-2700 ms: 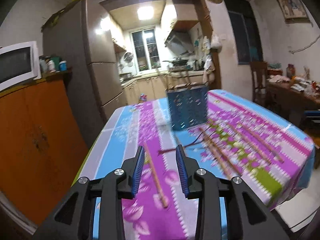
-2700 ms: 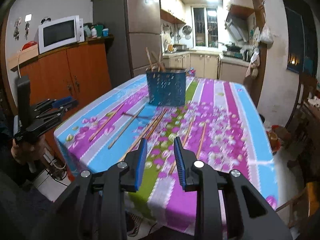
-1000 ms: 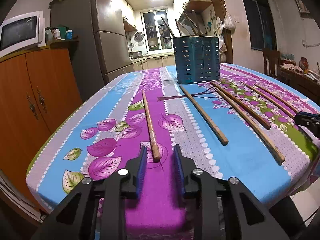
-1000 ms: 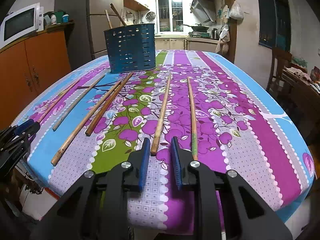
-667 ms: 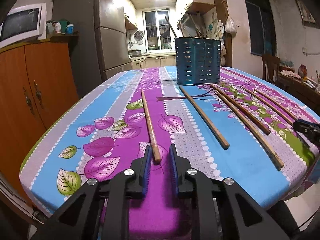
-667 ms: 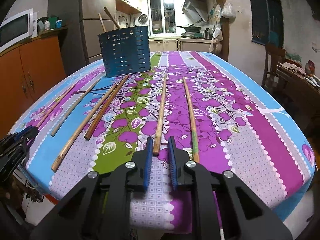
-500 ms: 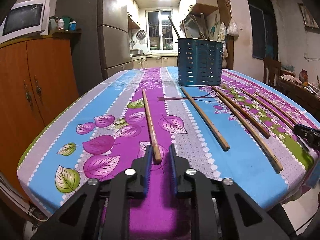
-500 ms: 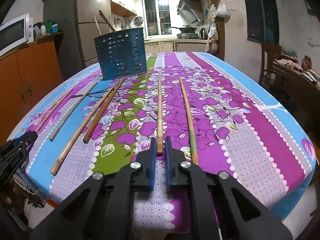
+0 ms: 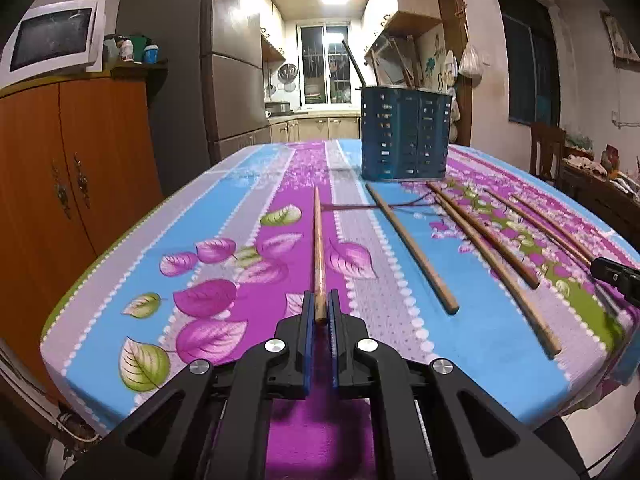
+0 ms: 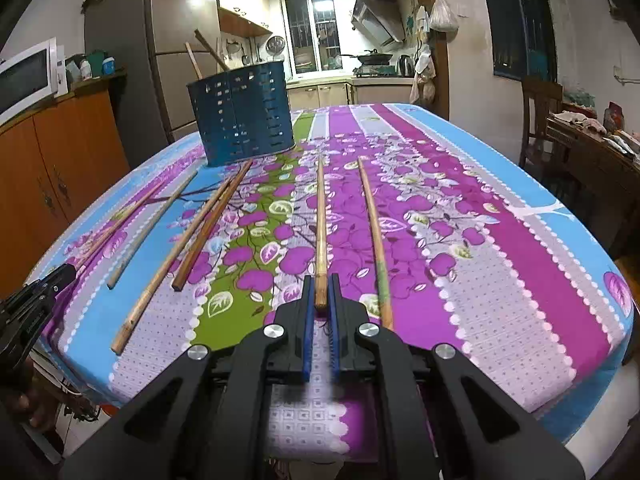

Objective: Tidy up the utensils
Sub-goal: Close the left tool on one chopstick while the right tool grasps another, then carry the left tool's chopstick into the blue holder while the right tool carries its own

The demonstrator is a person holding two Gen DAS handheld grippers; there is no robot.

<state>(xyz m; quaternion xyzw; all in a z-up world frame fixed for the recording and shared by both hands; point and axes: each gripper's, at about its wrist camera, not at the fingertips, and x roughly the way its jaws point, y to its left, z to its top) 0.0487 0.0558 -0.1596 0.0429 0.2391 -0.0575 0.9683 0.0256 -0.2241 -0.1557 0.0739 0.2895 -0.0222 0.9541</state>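
Several wooden chopsticks lie lengthwise on the floral tablecloth [image 9: 224,216]. My left gripper [image 9: 319,304] is shut on the near end of the leftmost chopstick [image 9: 319,248], which still rests on the cloth. My right gripper [image 10: 320,286] is shut on the near end of another chopstick [image 10: 321,220], with a further chopstick [image 10: 373,232] lying just to its right. A dark blue perforated utensil holder [image 9: 404,136] [image 10: 242,114] stands at the far end of the table with a few sticks in it.
Loose chopsticks [image 9: 412,248] [image 10: 176,248] lie between the two grippers. An orange cabinet [image 9: 72,176] with a microwave [image 9: 52,40] stands left of the table. A wooden chair [image 10: 540,120] and a cluttered side table [image 10: 592,136] are at the right. The table's near edge is just below both grippers.
Both grippers' jaws have closed from slightly apart onto the near ends of their chopsticks. The hands have barely shifted.
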